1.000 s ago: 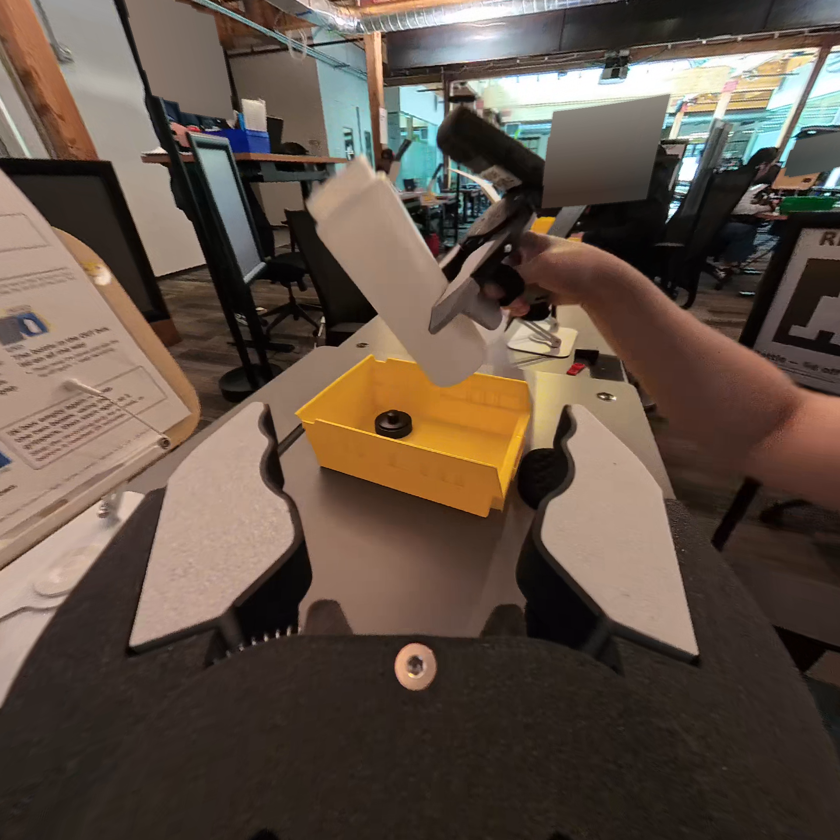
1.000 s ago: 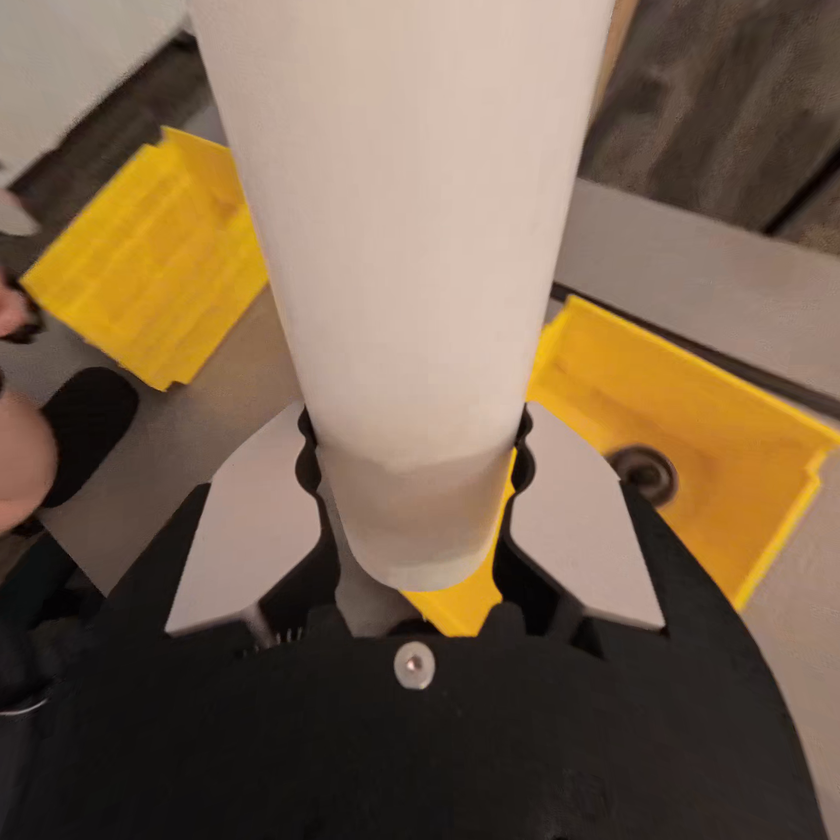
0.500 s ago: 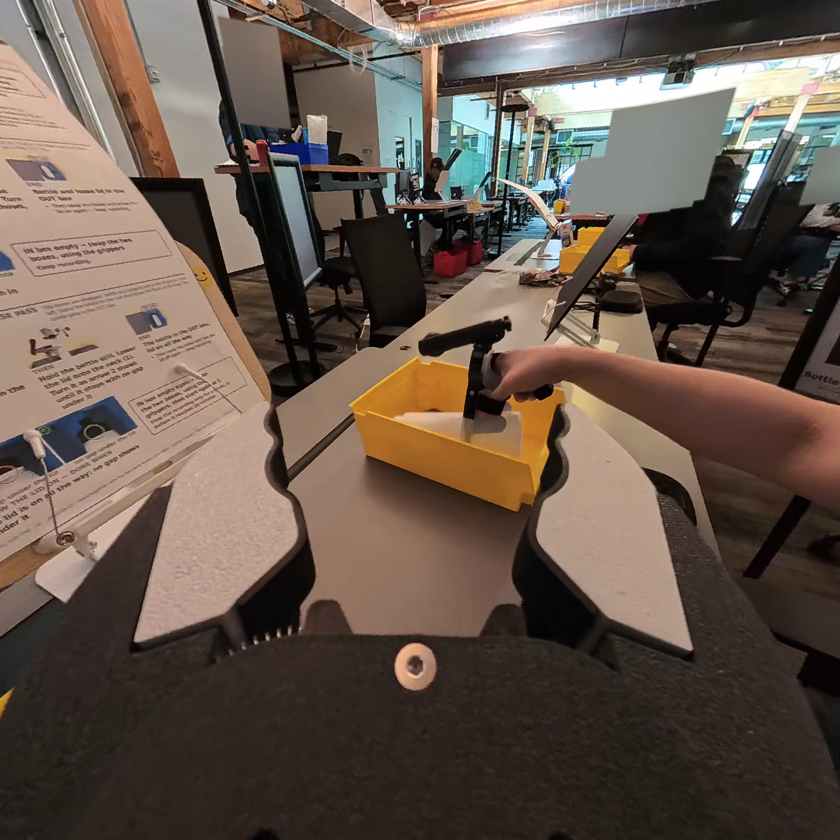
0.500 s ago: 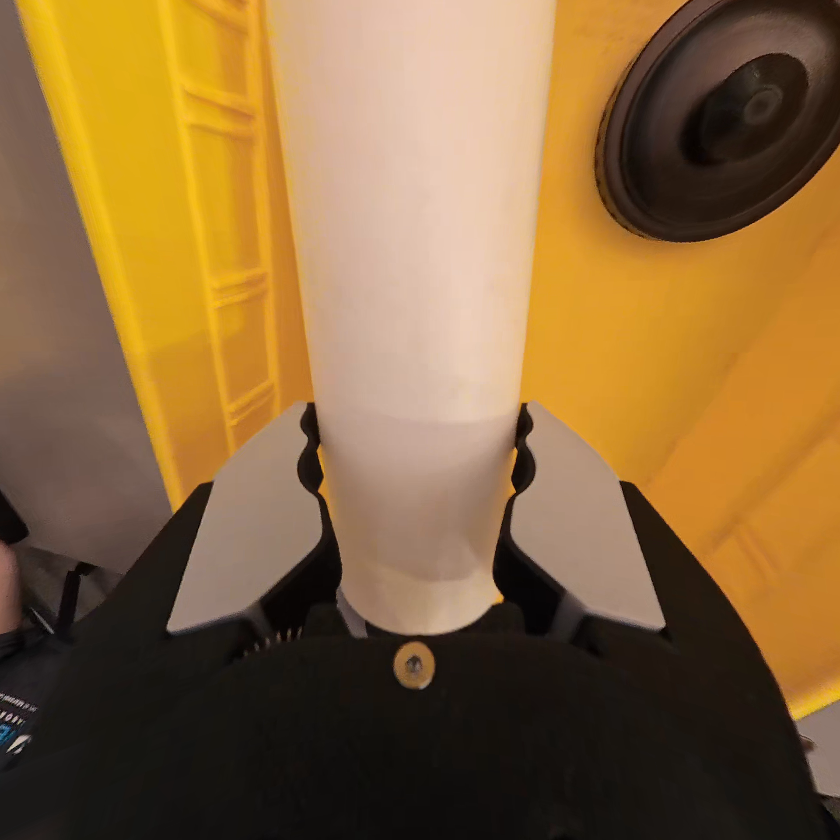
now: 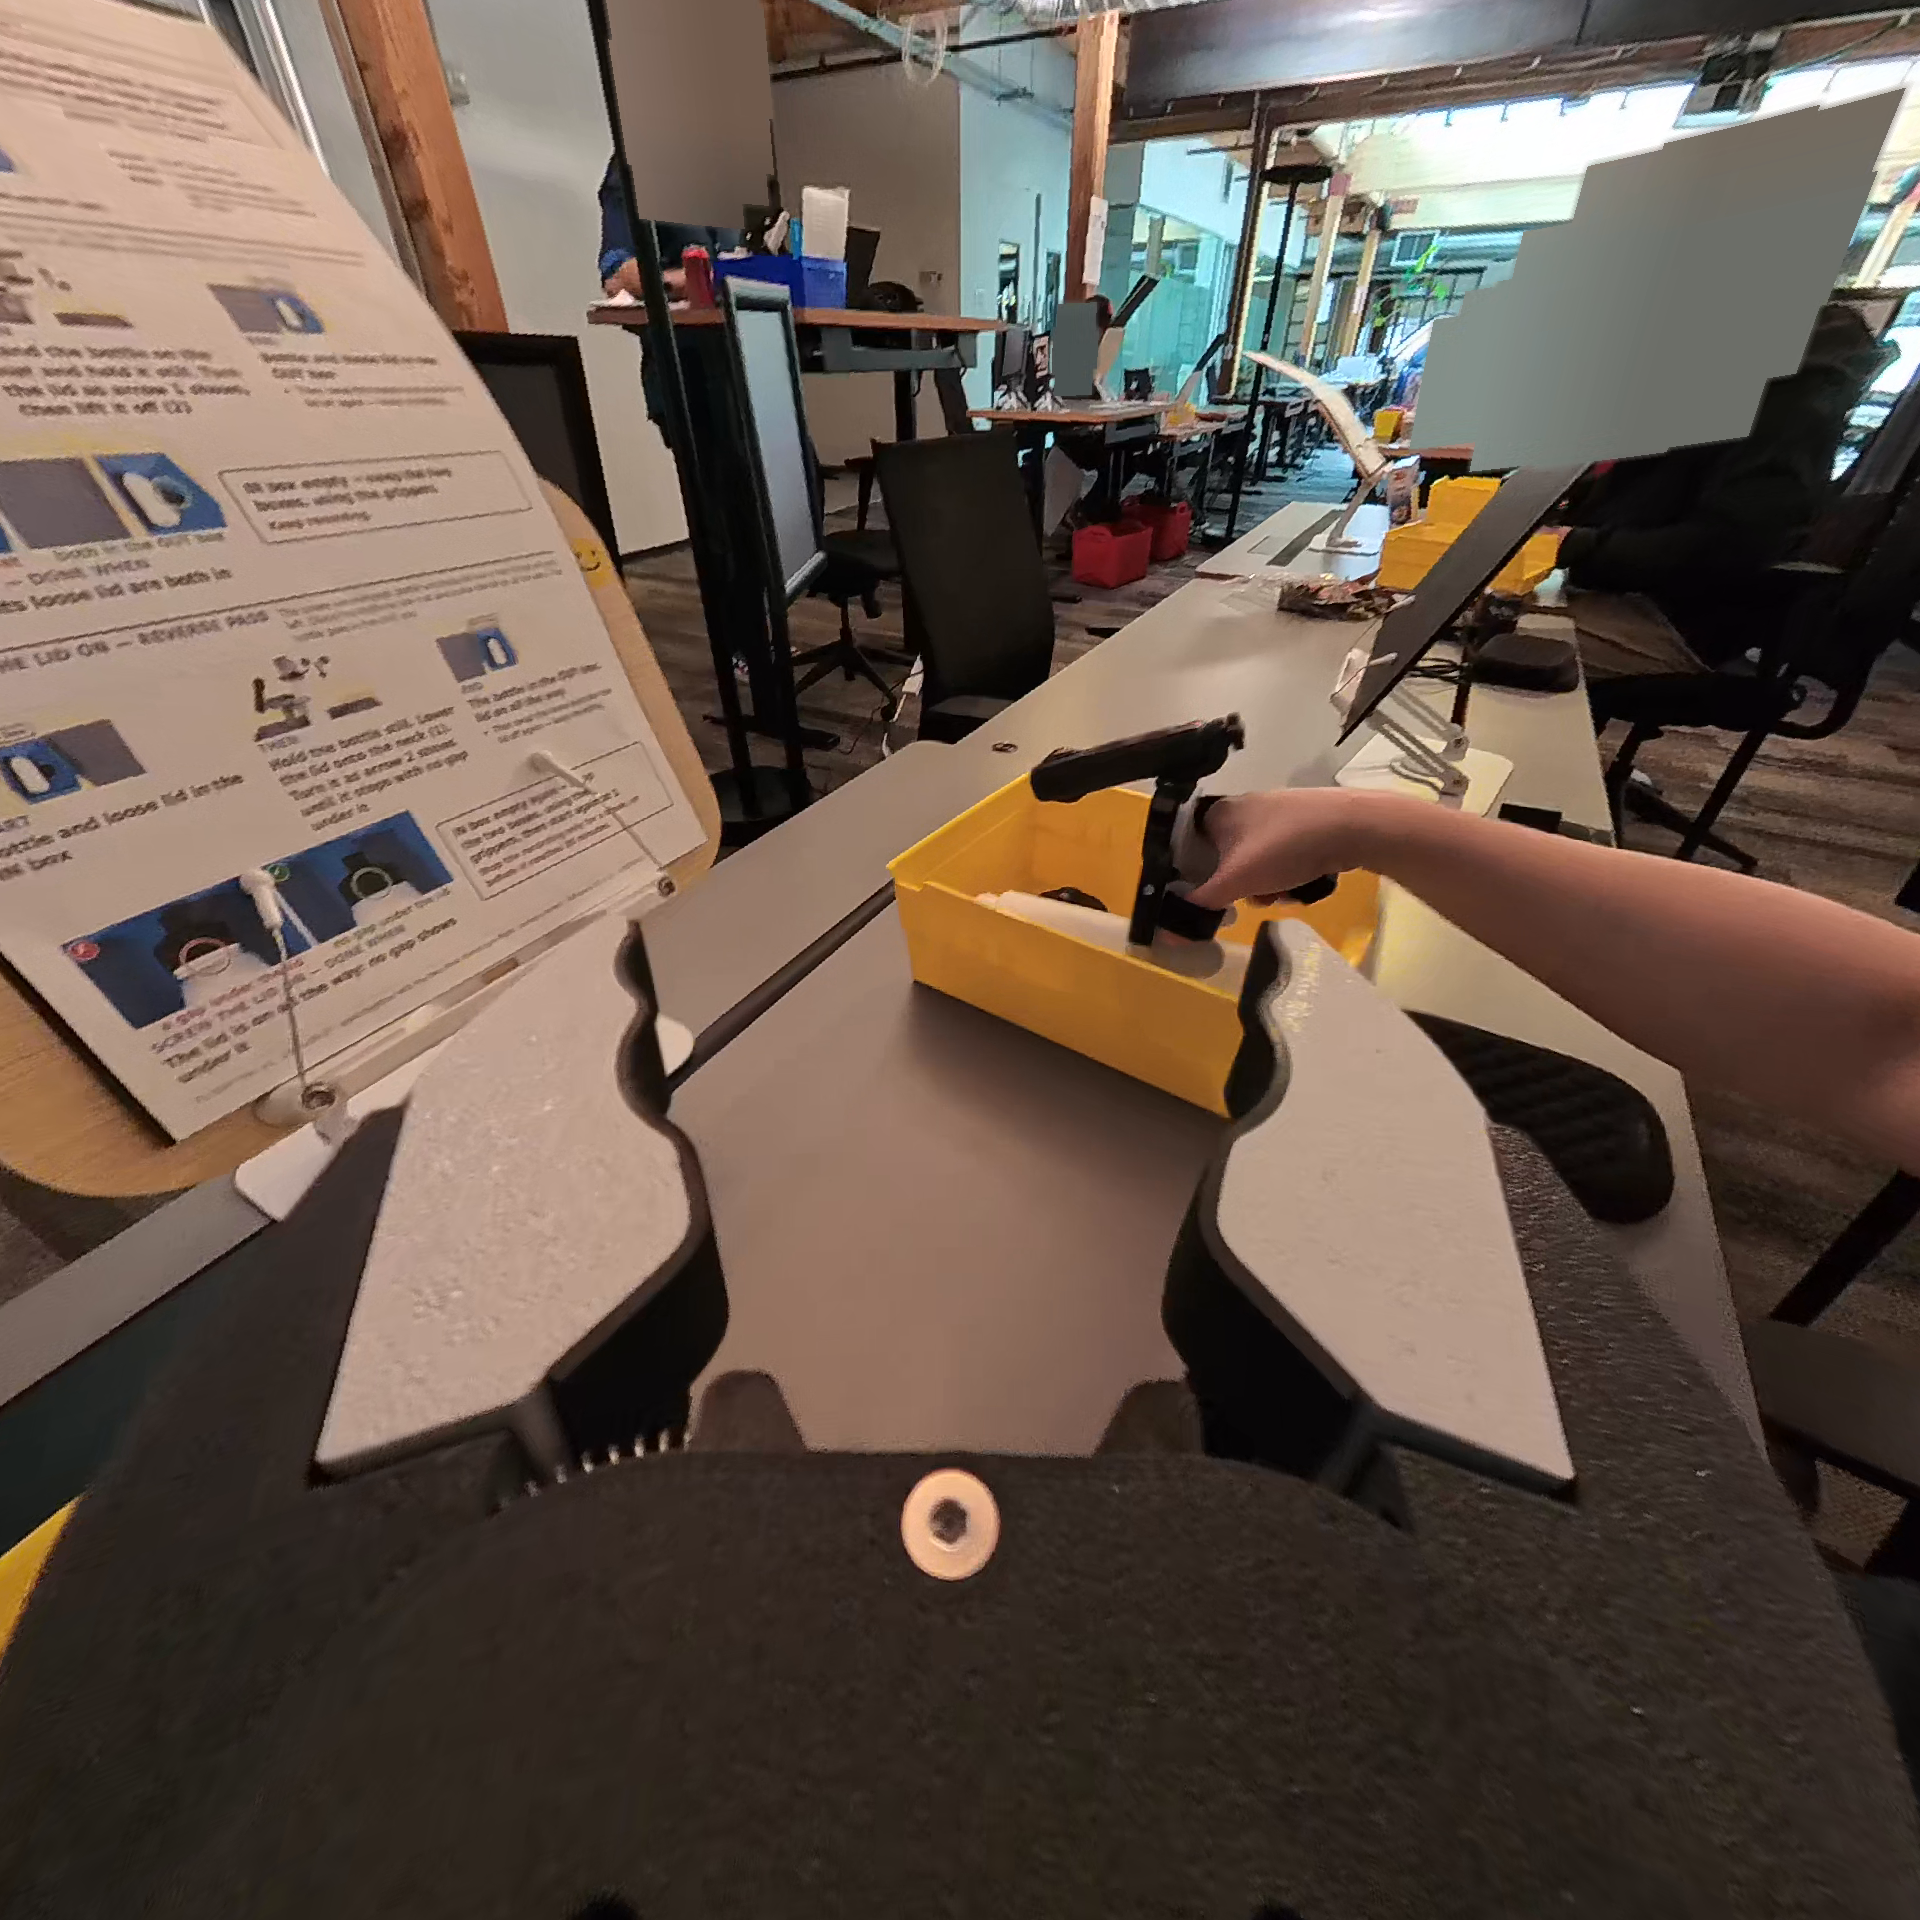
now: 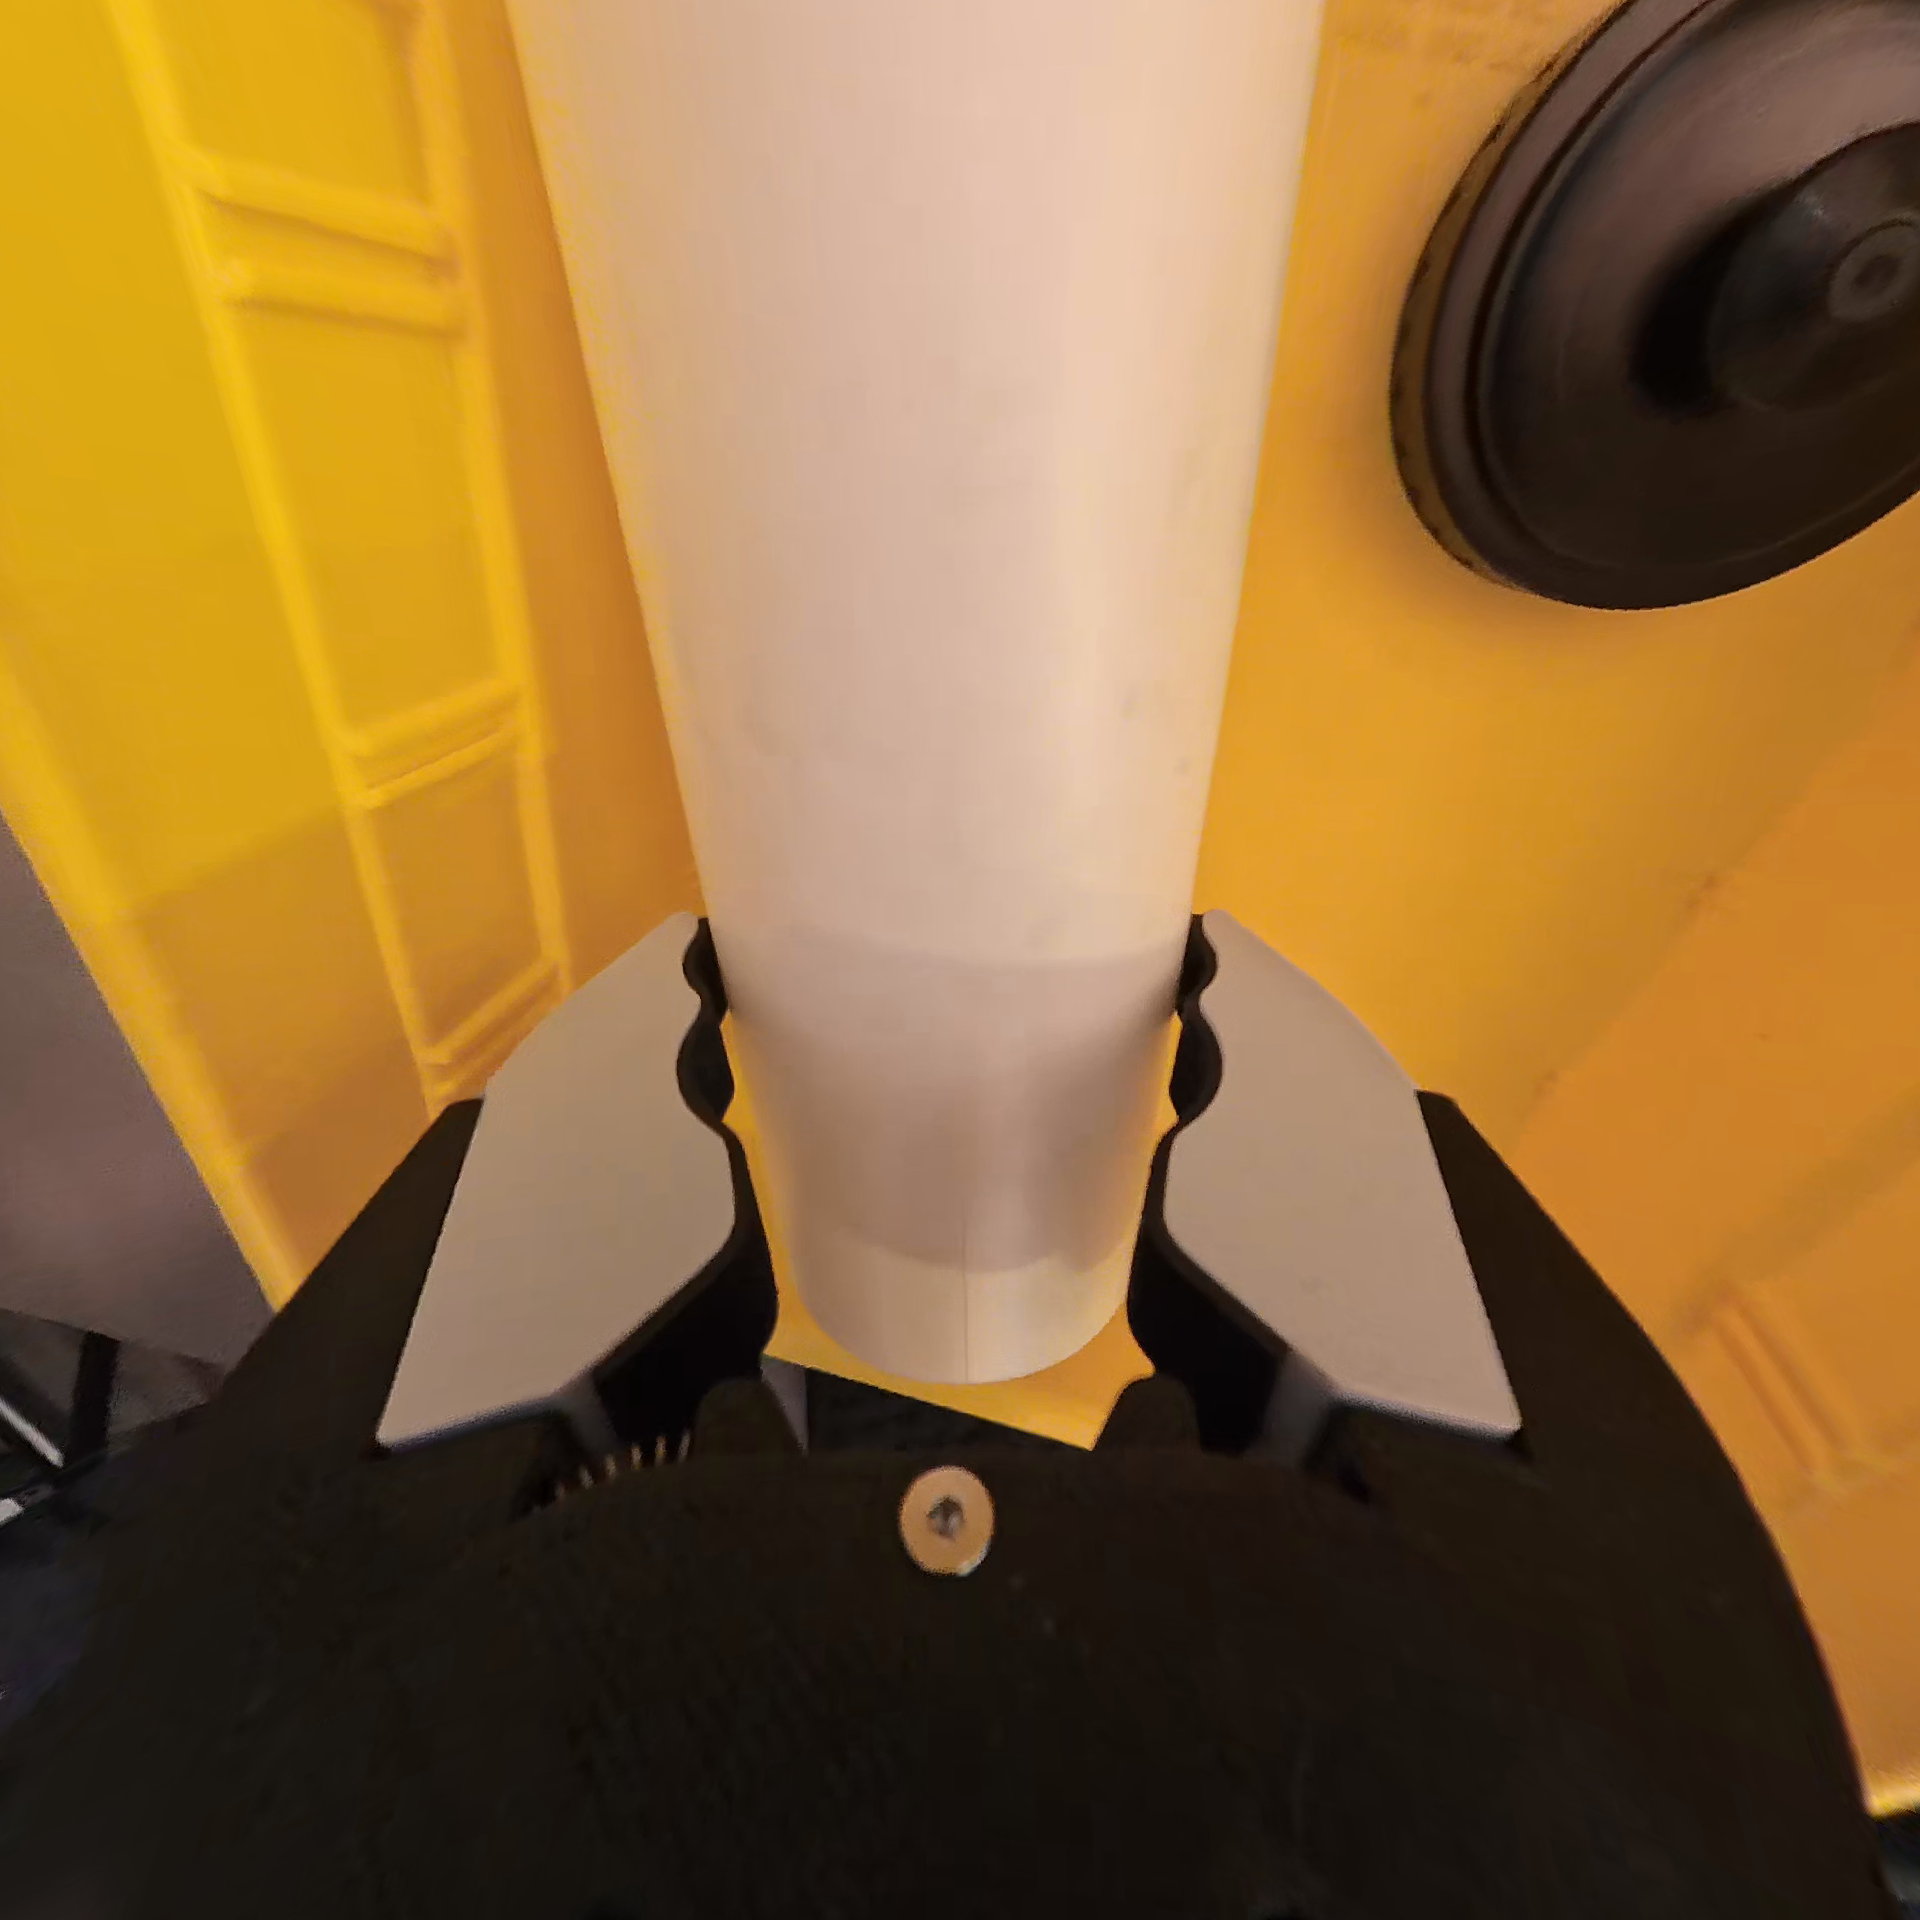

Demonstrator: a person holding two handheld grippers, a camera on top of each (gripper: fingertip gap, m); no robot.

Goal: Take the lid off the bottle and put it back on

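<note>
White plastic bottle (image 6: 914, 582) lies inside the yellow plastic bin (image 6: 1455, 935), squeezed by the right tool (image 6: 951, 1049), near the round black lid (image 6: 1704, 312). Left tool (image 5: 951, 1132) waits, spread wide, empty. Next, I think, let go.

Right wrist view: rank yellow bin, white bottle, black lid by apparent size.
1. yellow bin, fills the background past the frame edges.
2. white bottle, between the right gripper fingers; nearness inflates it.
3. black lid, partly cut off at the right edge.

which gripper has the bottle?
The right gripper, down in the yellow bin, jaws around the white bottle. The left gripper is open, empty.
</note>
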